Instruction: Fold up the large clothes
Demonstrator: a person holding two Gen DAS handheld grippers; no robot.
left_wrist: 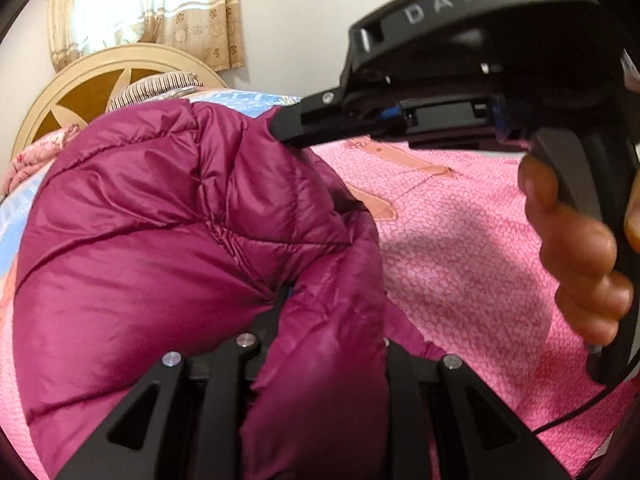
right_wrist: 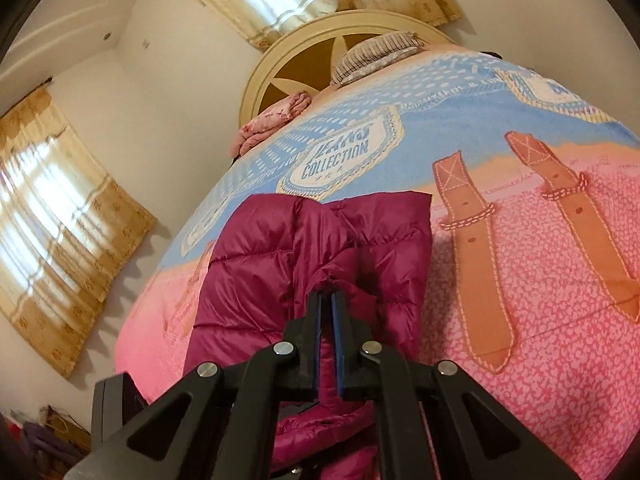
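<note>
A magenta quilted puffer jacket (left_wrist: 160,240) lies on the bed and bulges over my left gripper (left_wrist: 288,292), which is shut on a fold of it; its fingertips are hidden under the fabric. My right gripper (left_wrist: 280,128) reaches in from the right in the left wrist view and grips the jacket's upper edge. In the right wrist view the right gripper (right_wrist: 329,294) is shut on a bunched fold of the jacket (right_wrist: 280,240), which lies partly folded on the bed.
The bed has a pink and blue printed cover (right_wrist: 540,280) with "JEANS COLLECTION" badges. A round cream headboard (right_wrist: 280,60), a striped pillow (right_wrist: 376,52) and a pink bundle (right_wrist: 272,120) lie at the far end. Curtained windows (right_wrist: 60,208) line the walls.
</note>
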